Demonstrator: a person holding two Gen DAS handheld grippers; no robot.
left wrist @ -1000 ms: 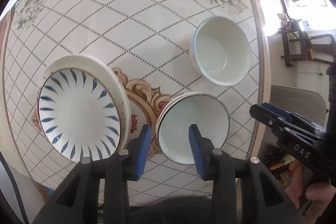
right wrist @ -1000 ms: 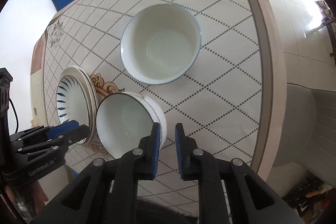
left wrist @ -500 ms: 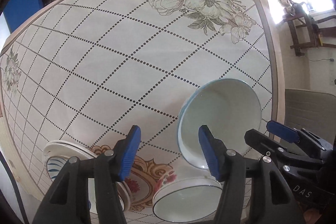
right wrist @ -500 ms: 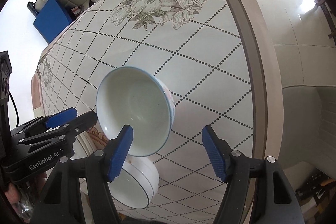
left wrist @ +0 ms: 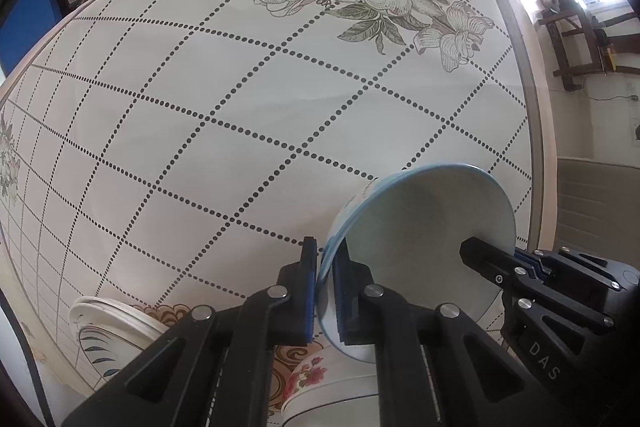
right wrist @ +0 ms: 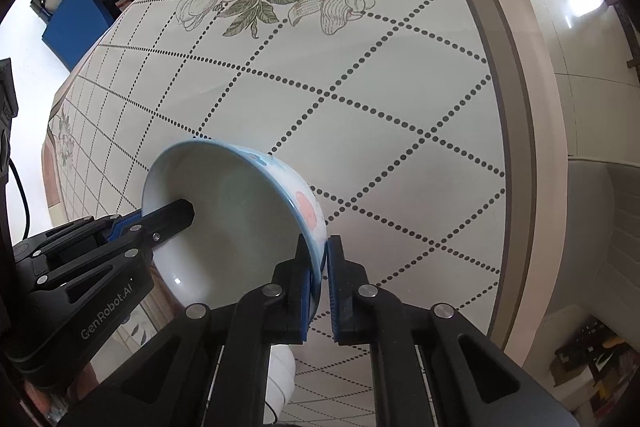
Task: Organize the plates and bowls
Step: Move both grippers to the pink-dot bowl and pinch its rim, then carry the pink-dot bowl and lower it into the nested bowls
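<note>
Fingers of both grippers pinch the rim of one bowl, on opposite sides. Left gripper: one blue pad outside the wall, one inside, jaws narrow, rim between them. Right gripper: same arrangement on the far side of the rim, jaws narrow on the wall.

Bowl: white inside, blue rim, pink and blue print outside. It is tilted, mouth turned toward the left gripper's side, and appears lifted off the table. Contact with the surface cannot be ruled out from these views.

Below the bowl, at the bottom of the left view: bowl stack, white with a red flower print, upright on the table. How many bowls are in it cannot be told.

Left of that: plate stack, a blue-petal plate on top, at least one plain white plate beneath.

Progress, as judged:
- Plates appear gathered into one pile; likely done.
- Some bowls appear nested already.
- Held bowl is the one loose item in view; remaining step is to level it and seat it in the bowl stack.
- No other loose dishes on the visible table, though the near edge is hidden by the grippers.

Estimate: late stage, last placement pending.
</note>
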